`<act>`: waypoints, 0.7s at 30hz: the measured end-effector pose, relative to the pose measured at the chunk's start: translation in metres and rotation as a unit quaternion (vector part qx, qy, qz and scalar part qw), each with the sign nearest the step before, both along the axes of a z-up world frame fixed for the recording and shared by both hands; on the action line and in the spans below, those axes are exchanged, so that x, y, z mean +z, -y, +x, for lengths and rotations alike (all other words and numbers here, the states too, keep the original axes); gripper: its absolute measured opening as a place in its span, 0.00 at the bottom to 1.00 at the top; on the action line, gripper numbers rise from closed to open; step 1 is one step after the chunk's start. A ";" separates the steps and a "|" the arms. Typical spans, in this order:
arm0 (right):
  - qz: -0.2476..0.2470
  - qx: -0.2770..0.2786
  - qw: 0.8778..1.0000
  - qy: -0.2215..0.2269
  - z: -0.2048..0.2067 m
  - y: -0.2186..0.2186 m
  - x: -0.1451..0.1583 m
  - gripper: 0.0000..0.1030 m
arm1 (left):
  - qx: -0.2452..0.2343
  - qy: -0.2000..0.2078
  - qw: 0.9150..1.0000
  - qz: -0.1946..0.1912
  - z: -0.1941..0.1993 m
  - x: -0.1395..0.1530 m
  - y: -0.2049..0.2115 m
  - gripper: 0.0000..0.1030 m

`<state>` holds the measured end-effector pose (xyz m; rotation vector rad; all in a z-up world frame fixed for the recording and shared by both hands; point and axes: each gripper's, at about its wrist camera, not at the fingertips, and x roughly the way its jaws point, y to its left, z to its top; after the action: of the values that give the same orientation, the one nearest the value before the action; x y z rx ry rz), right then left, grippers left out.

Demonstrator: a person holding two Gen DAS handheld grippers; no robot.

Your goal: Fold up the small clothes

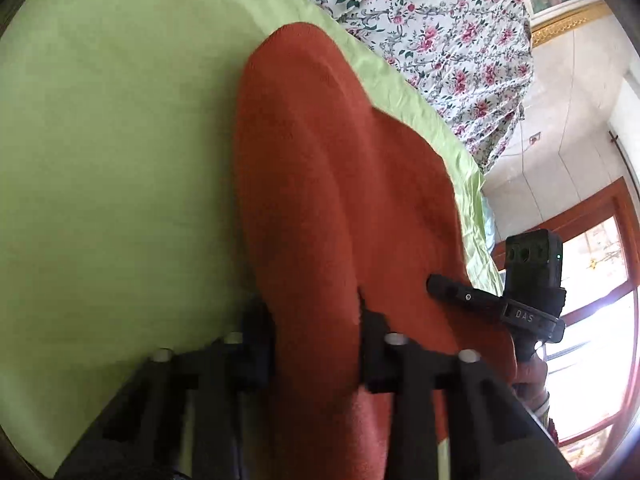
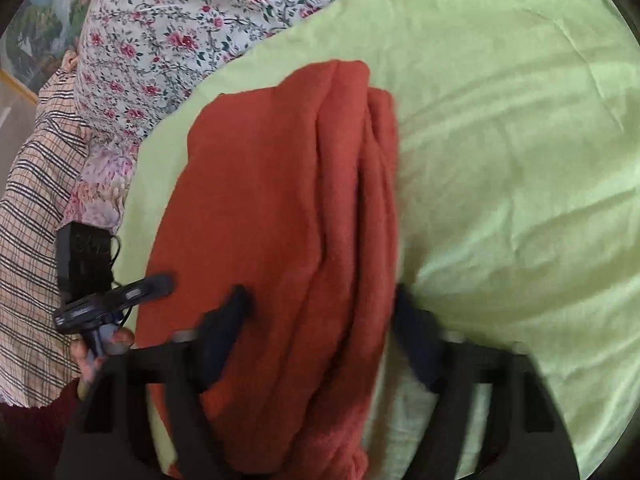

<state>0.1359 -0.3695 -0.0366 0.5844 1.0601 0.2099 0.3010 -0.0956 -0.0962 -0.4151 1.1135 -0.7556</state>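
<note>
Here, through my left wrist camera, I see the left hand-held gripper with its two black fingers set either side of a thick fold of the red garment, the cloth bunched between them; they look clamped on it. The garment runs away from me as a long rust-red strip, lying on a pale green sheet that covers the bed. Beyond the sheet's far edge lies a floral cloth with pink flowers. At the right, the right hand-held gripper reaches in over the garment's near corner, its fingertips on or just above the red cloth; from here I cannot tell how its fingers stand. Behind it is a window with a red-brown frame.

In my right wrist camera, the right hand-held gripper has its fingers spread wide, straddling several stacked folds of the red garment; I cannot tell whether they press the cloth. The garment rests on the green sheet, folded lengthwise with ridges along its right side. At the left, the left hand-held gripper touches the garment's edge. A checked cloth and the floral cloth lie beyond the sheet.
</note>
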 end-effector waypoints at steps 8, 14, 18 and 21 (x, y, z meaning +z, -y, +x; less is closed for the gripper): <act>0.008 0.053 0.996 0.072 -0.020 -0.071 0.045 0.22 | 0.020 0.091 0.996 0.005 -0.089 0.077 -0.074 0.23; 0.059 0.111 0.989 0.081 -0.024 -0.135 0.036 0.22 | 0.068 0.076 0.995 0.012 -0.135 0.074 -0.159 0.23; 0.044 0.132 0.989 0.043 -0.015 -0.172 0.002 0.22 | 0.094 0.046 0.993 0.051 -0.146 0.035 -0.186 0.25; 0.031 0.121 0.992 0.034 -0.015 -0.172 -0.010 0.24 | 0.111 0.030 0.992 0.044 -0.149 0.019 -0.197 0.38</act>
<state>0.1206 -0.1971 -0.0470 0.4994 1.0597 0.4745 0.1517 0.1017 -0.0775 -0.4310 1.0216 -0.5191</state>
